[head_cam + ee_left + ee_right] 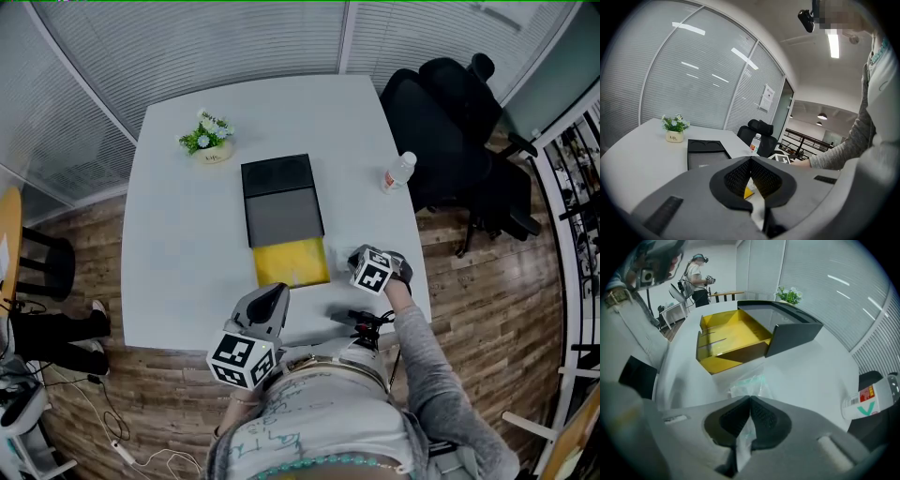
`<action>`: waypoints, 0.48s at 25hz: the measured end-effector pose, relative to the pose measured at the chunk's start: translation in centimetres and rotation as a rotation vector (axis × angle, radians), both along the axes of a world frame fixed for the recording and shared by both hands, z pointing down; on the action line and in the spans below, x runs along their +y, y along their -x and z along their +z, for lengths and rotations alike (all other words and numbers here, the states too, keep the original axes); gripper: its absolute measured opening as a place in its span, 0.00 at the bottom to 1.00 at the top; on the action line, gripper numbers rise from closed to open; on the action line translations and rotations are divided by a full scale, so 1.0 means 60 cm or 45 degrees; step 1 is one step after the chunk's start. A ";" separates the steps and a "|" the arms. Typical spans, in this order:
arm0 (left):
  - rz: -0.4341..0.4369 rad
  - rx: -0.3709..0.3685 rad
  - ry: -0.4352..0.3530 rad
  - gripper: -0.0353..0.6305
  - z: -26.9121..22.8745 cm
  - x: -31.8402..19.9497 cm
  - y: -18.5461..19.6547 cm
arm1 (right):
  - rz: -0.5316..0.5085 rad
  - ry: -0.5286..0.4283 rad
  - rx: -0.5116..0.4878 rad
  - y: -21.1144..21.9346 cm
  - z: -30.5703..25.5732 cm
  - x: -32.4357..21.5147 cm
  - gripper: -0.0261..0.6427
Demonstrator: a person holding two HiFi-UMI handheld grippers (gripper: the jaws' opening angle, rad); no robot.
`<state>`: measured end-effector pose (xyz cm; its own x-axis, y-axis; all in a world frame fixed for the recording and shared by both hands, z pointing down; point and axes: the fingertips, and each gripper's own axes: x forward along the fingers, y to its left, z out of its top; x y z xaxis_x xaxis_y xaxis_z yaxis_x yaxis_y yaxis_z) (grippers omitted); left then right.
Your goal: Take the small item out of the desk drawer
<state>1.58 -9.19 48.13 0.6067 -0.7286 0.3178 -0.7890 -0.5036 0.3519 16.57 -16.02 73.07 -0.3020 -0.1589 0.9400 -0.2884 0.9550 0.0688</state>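
**Because it looked flimsy, an edge pinch seemed wisest**

While the right gripper's [749,399] jaws stood clamped on the small clear plastic packet with teal print [749,382], it lay on the white table [813,376] on the near side of the open yellow drawer [718,363], outside it. It looked light, limp and slippery, likely to sag; a pinch across a flat edge seemed safest. The left gripper's [751,160] jaws were together, empty.

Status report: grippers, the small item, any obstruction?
Left gripper shut, empty. Right gripper shut on clear packet, outside the open yellow drawer. Nothing blocking.
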 end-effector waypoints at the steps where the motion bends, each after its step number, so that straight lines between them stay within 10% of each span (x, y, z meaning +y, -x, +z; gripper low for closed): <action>1: 0.002 0.003 -0.001 0.05 -0.001 0.001 -0.001 | -0.001 -0.004 0.001 0.000 -0.001 0.000 0.04; 12: 0.020 0.009 -0.018 0.05 -0.006 0.003 0.000 | 0.070 0.040 -0.062 -0.005 -0.015 -0.002 0.19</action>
